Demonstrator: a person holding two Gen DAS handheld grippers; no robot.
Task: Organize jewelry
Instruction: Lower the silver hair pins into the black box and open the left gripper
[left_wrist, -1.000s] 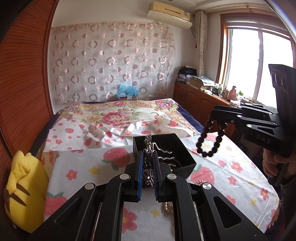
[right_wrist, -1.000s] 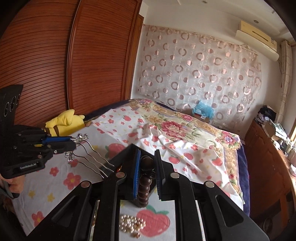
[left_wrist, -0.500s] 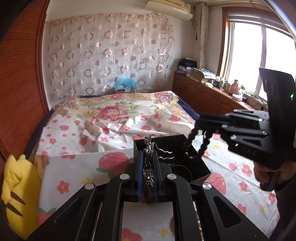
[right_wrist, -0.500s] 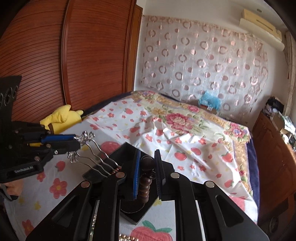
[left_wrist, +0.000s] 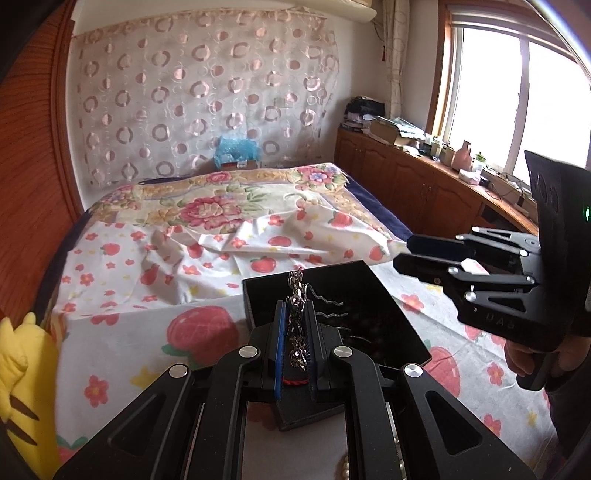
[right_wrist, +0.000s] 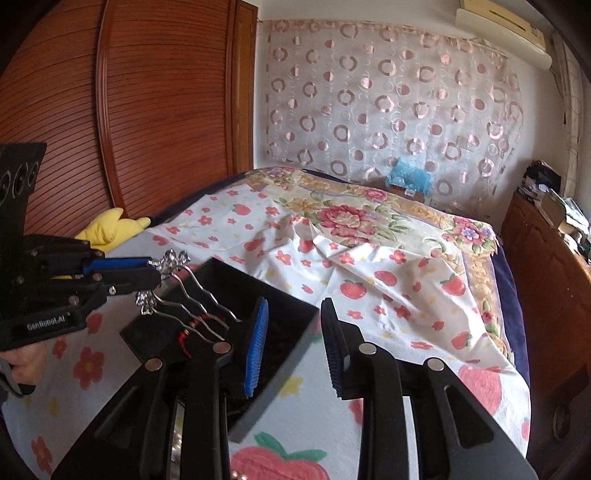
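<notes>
left gripper (left_wrist: 295, 343): pressed together on the hairpins (right_wrist: 192, 299), pinching their silver ornamented heads; the wavy prongs hang out over the black box (left_wrist: 376, 291).
right gripper (right_wrist: 291, 339): jaws have just been opening; nothing between the pads in either view, and the blue pad and black pad stand apart above the box interior.
bead bracelet: not in my right jaws. I judge it lies in the box, but the dark floor hides it and I cannot confirm.
box position: on the strawberry sheet (left_wrist: 207, 325) near the bed's front edge, open top up, one corner toward me.
pearls (left_wrist: 345, 467): on the sheet just in front of the box, partly hidden under my left fingers.
risk, snag: prongs sit close to a red cord (right_wrist: 186, 338) inside the box. If I let go of the pins while the prongs cross it, I expect a tangle.
risk, partial drop: the prongs are long against the box. Released too near the wall, they could tip over the rim onto the sheet.
risk, collision: both grippers crowd one small opening. My right fingers are just beside the prongs, so I should back the right out first.
risk, soft base: the box rests on bedding. A push on its rim could tilt or slide it.
edges: box walls are thin and dark, the rim hard to read against the interior.
open room: wide clear sheet beyond and left of the box; yellow plush (left_wrist: 22, 384) far left, well apart; cabinets (left_wrist: 417, 192) far right, out of reach.
</notes>
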